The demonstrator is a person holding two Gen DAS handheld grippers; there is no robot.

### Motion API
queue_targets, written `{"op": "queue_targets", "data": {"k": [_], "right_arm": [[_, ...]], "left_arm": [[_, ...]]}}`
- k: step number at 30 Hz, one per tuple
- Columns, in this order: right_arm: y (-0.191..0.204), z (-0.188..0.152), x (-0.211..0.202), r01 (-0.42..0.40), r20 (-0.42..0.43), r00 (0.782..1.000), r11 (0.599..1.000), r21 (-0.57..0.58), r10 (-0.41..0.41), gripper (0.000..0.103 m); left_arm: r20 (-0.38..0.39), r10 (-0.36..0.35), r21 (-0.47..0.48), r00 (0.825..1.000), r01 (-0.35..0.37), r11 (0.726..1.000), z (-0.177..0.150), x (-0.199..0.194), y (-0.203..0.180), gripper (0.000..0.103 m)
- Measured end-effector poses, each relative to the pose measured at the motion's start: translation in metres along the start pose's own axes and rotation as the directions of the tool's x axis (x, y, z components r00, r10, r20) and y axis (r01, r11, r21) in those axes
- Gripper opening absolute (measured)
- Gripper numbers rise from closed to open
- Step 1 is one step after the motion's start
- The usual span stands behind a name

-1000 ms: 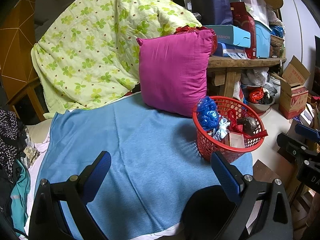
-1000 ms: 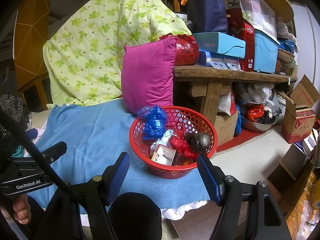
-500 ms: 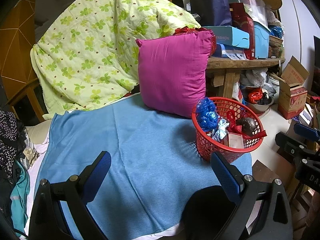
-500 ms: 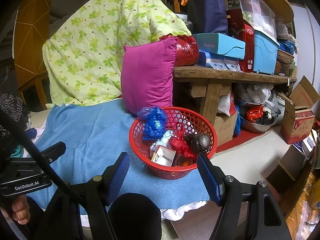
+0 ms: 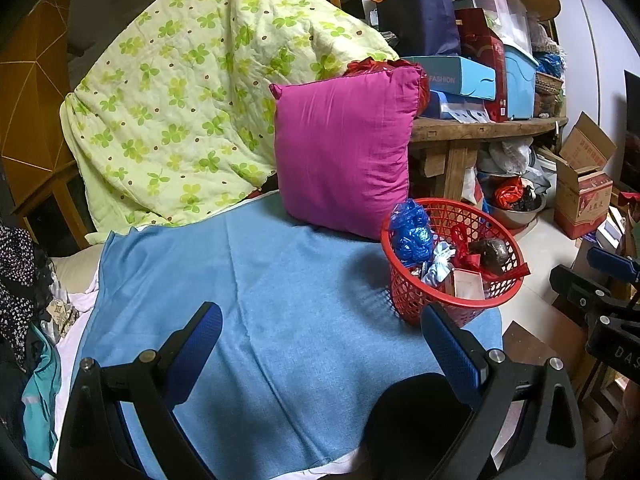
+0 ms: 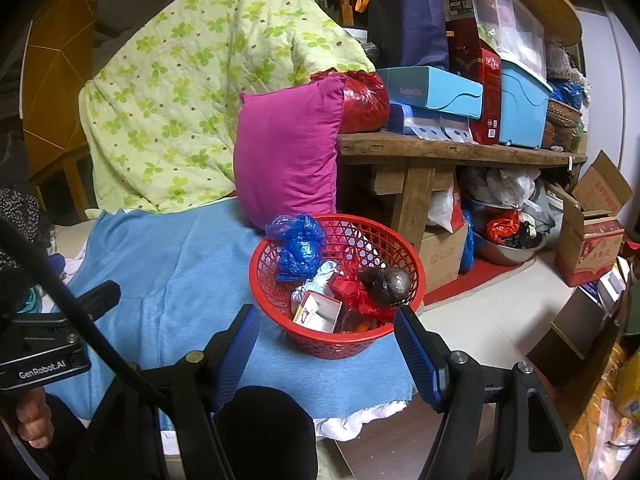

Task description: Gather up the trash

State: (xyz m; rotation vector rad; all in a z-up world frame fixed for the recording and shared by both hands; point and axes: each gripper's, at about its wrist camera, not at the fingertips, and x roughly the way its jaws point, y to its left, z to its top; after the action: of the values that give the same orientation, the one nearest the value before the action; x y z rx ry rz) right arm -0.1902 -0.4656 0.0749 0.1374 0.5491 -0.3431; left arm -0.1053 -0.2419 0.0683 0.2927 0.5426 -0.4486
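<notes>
A red mesh basket (image 5: 416, 304) (image 6: 276, 300) stands near the right corner of a bed spread with a blue cloth (image 5: 280, 300) (image 6: 160, 264). Inside it lie a crumpled blue plastic bag (image 5: 410, 232) (image 6: 298, 246), a white wrapper (image 6: 320, 274), red wrapping (image 6: 354, 290), a small open box (image 6: 318, 312) and a dark round lump (image 5: 494, 250) (image 6: 390, 284). My left gripper (image 5: 322, 330) hangs open over the bare cloth, left of the basket. My right gripper (image 6: 326, 332) is open just in front of the basket, with nothing between its fingers.
A magenta pillow (image 5: 344, 152) and a green flowered quilt (image 5: 192, 100) lean behind the basket. A wooden bench (image 6: 460, 152) stacked with boxes stands to the right, bowls and bags beneath it. Cardboard boxes (image 6: 592, 236) sit on the tiled floor. Clothes (image 5: 20, 280) lie at the bed's left edge.
</notes>
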Motion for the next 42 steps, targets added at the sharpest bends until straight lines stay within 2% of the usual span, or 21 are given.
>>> {"op": "queue_targets", "data": {"k": [14,30,42], "right_arm": [[-0.008,0.0,0.009,0.018,-0.01,1.0,1.0,0.023,-0.018,0.073],[-0.018,0.012,0.031,0.137,-0.053,0.99,0.989,0.063,-0.134,0.073],[-0.009,0.001,0.043,0.151,-0.097,0.985,0.987,0.06,-0.145,0.073]], "left_arm": [[0.006,-0.032,0.035,0.999,0.032,0.999,0.008,0.009,-0.01,0.1],[0.0,-0.159,0.069,0.987,0.158,0.985,0.033,0.052,-0.02,0.1],[-0.027,-0.177,0.083,0.984,0.178,0.98,0.023,0.07,-0.023,0.1]]}}
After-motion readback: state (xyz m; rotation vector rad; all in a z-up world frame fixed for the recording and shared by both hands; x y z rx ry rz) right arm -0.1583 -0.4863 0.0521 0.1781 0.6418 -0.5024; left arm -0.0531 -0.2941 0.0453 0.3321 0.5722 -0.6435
